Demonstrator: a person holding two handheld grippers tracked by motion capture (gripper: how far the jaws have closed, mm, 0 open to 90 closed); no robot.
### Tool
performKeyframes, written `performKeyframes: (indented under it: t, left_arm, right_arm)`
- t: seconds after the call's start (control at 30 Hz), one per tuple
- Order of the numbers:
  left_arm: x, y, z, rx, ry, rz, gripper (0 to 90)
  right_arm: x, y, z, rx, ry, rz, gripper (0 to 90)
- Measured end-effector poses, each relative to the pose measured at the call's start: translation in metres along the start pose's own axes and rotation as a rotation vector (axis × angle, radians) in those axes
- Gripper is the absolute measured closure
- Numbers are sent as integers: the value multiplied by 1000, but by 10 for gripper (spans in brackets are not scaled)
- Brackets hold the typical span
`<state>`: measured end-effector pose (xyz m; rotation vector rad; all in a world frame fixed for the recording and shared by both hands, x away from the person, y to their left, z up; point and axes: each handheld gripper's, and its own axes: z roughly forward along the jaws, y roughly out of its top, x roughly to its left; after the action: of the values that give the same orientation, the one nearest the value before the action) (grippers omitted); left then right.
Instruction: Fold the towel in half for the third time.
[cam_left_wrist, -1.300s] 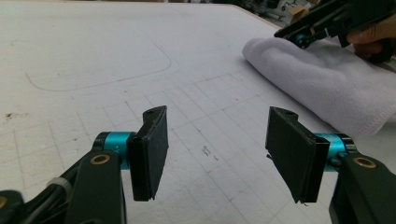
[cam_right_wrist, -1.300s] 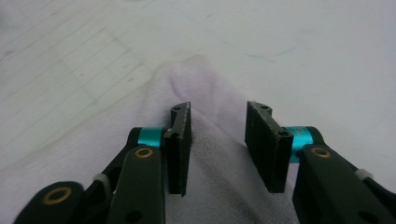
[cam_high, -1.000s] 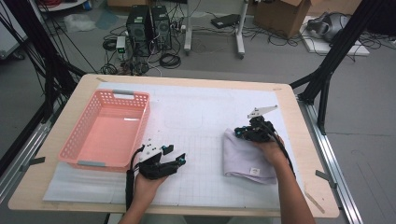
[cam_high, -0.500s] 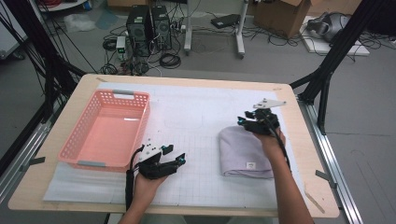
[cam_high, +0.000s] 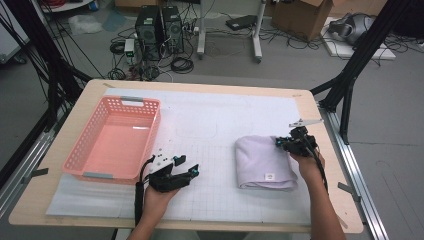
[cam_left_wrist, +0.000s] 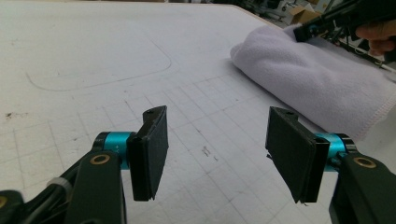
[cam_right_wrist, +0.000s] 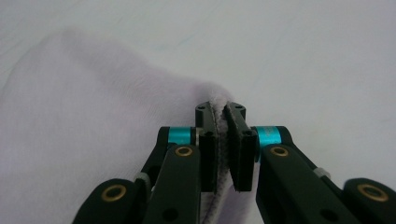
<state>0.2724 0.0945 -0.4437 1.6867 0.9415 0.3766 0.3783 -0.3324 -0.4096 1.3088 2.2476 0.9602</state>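
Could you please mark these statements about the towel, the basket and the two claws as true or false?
1. The right claw is shut on the towel's edge. True.
2. The left claw holds the towel. False: its jaws stand open over the bare mat.
3. The towel lies in the pink basket. False: it lies on the mat, right of the basket.
4. The basket holds nothing. True.
5. The towel is spread flat. False: it is folded.

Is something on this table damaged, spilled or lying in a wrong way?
Nothing stands out. The folded white towel lies tidy on the mat, its edge pinched by the right gripper. The pink basket sits upright and undamaged.
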Motion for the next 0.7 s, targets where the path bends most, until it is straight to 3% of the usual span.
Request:
performKeyframes:
  t: [0.07,0.1,0.13,0.17,0.2,0.23,0.3,0.43,0.5,0.53,0.63,0.67,0.7]
  left_arm:
    - [0,0,0,1,-1,0,395]
    - [1,0,0,2,1,-4,395]
    - [1,0,0,-1,0,-3,395]
    - [1,0,0,-3,-1,-3,395]
    - [1,0,0,-3,-1,-3,395]
    - [1,0,0,-5,-2,-5,395]
    - [1,0,0,-3,-2,-5,395]
    - [0,0,0,-3,0,-1,395]
    - [0,0,0,-4,1,-2,394]
    - [0,0,0,-4,3,0,394]
    - [-1,1,-1,-7,6,1,394]
    - [-1,1,-1,-8,6,0,394]
    - [-1,1,-1,-8,6,1,394]
  right_arm:
    - [0,2,-4,-75,-89,7,843]
    - [0,3,-5,-80,-138,6,829]
    - [0,3,-4,-70,-155,4,793]
    - [-1,2,-3,-59,-145,21,687]
    - [-1,2,-3,-59,-145,21,687]
    - [-2,-1,-9,-73,-128,70,617]
    - [-1,-7,-22,-121,-132,79,583]
    - [4,-20,-41,-145,-123,75,551]
    - [12,-39,-58,-169,-91,78,541]
    - [12,-39,-58,-169,-91,78,541]
    - [26,-67,-69,-147,-41,65,522]
    - [26,-67,-69,-147,-41,65,522]
    - [32,-80,-72,-151,21,95,524]
